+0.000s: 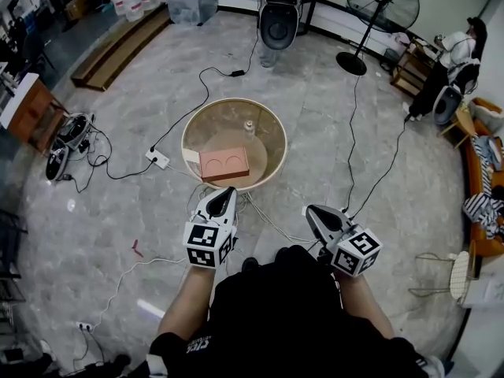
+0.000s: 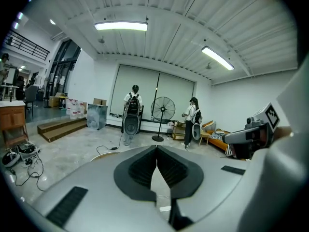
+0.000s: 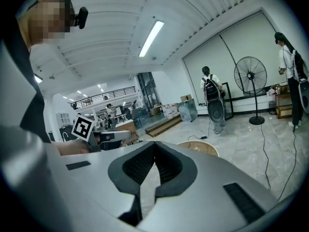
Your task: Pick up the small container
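Both jaw pairs together and empty: left hand-held gripper (image 1: 227, 193), right hand-held gripper (image 1: 312, 212), short of round surface (image 1: 191, 128). Small container (image 1: 249, 126) stood far side, beyond pink box (image 1: 224, 164). Risk: reaching over box with unopened jaws could topple it

I log, by count:

- Grippers: two, the left gripper (image 1: 227, 191) and the right gripper (image 1: 310, 210).
- Round bench (image 1: 197, 124): one.
- On the bench: one flat pinkish box (image 1: 224, 164) and one small container (image 1: 250, 127).
- On the floor: one white power strip (image 1: 157, 159) and one pedestal fan (image 1: 381, 2).
- People standing by the far wall: two, a person left of the fan (image 2: 133, 103) and a person right of the fan (image 2: 193, 115).
- Ceiling strip lights (image 2: 120, 26) in my left gripper view: two.
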Action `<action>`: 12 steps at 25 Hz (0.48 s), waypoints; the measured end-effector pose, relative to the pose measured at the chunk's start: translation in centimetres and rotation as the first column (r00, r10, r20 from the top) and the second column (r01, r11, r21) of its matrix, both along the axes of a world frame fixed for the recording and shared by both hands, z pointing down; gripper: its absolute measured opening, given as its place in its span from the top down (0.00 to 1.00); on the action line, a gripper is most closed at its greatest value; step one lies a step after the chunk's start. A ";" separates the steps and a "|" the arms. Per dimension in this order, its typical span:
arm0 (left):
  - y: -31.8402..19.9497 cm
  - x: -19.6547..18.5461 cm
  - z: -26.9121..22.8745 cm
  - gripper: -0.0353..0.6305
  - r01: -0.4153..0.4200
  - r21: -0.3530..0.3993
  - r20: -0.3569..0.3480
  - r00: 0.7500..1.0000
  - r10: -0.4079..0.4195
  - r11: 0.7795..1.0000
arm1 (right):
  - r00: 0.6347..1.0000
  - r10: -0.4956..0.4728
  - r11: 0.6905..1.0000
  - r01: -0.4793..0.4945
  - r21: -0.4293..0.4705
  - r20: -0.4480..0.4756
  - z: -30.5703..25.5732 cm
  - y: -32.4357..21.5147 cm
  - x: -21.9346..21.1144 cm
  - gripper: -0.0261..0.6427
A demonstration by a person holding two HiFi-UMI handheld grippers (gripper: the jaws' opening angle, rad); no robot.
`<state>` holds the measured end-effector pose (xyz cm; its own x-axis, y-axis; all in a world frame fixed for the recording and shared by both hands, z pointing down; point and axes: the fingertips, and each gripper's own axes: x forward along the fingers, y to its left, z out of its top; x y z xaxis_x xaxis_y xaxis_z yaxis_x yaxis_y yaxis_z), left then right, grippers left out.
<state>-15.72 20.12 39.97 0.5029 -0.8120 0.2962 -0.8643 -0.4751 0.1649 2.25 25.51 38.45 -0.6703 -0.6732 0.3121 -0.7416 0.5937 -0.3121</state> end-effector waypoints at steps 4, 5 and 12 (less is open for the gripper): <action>-2.2 0.7 0.4 0.93 -0.009 -0.009 0.008 1.000 0.009 1.000 | 1.000 -0.024 1.000 0.024 -0.007 0.016 0.6 -2.4 -0.5 0.94; -2.9 1.0 0.5 0.93 -0.008 -0.010 0.009 1.000 0.008 1.000 | 0.999 -0.028 1.000 0.028 -0.010 0.020 0.8 -3.2 -0.3 0.94; -9.8 3.9 0.8 0.93 0.023 -0.018 0.035 0.999 -0.023 1.000 | 0.997 -0.055 0.998 0.056 -0.020 0.052 1.7 -11.3 3.0 0.94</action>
